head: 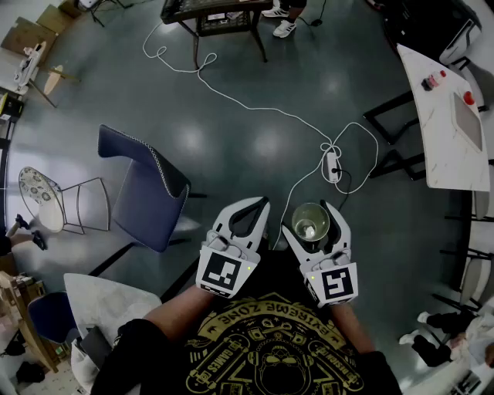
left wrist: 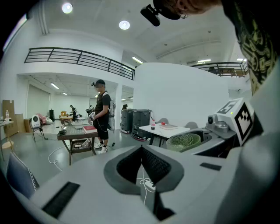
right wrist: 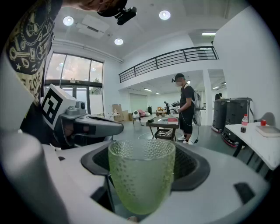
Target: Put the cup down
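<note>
Right gripper (head: pixel 312 218): jaws clamped on the green dimpled glass cup (right wrist: pixel 141 175), held upright in the air over the floor (head: pixel 231 139); left gripper (head: pixel 261 207): jaws together, empty. No counter beneath; the white counter (head: pixel 448 131) lies well apart. Risks: release here would drop the glass; a slackened clamp would slip it; the power strip (head: pixel 333 166) and its cable could trip the carrier.

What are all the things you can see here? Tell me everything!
cup: one, pale green bumpy glass, held up in the air
chair: one, blue, at left
cable: one, white, snaking over the floor to a power strip
white table: one, far right, small red things on it
dark table: one, at top, a person standing beside it
left gripper: one, white, jaws together, empty
right gripper: one, white, closed on the cup
</note>
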The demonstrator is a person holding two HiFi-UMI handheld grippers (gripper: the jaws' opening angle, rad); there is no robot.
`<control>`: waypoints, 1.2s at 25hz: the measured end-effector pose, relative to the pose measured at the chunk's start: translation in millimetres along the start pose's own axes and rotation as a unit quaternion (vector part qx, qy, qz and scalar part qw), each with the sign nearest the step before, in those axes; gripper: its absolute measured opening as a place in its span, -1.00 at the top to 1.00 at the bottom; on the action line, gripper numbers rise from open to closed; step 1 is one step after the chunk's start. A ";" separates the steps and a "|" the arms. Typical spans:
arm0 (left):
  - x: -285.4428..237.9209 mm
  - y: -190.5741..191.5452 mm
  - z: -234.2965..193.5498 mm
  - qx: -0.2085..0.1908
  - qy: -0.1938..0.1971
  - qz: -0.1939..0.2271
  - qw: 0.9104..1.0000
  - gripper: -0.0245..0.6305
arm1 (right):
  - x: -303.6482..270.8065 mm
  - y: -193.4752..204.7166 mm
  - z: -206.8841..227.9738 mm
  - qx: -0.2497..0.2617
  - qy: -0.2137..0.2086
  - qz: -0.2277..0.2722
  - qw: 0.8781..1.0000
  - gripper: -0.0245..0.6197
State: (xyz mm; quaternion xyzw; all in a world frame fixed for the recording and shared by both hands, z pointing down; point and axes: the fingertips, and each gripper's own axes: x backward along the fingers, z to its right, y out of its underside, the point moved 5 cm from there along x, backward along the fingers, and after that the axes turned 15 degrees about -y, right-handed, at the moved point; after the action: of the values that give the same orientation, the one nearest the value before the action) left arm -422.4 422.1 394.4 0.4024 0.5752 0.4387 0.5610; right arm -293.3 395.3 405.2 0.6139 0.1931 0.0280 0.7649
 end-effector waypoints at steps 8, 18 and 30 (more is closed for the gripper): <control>-4.4 -1.7 -6.6 0.004 -0.026 0.000 1.000 0.90 | 3.4 -0.2 12.6 0.000 0.029 0.002 1.000 -0.27; -21.9 -11.9 -9.8 0.012 -0.041 0.010 0.999 0.90 | 2.2 -10.3 29.9 -0.010 0.059 0.020 0.998 -0.27; -42.0 -21.5 14.3 0.011 -0.007 0.005 1.000 0.90 | 18.3 -21.1 49.6 -0.013 0.078 0.022 0.997 -0.27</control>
State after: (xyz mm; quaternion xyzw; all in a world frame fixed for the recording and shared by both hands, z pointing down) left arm -405.5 376.6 386.3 0.4144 0.5741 0.4327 0.5581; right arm -264.1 349.1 388.9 0.6041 0.2379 0.0947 0.7546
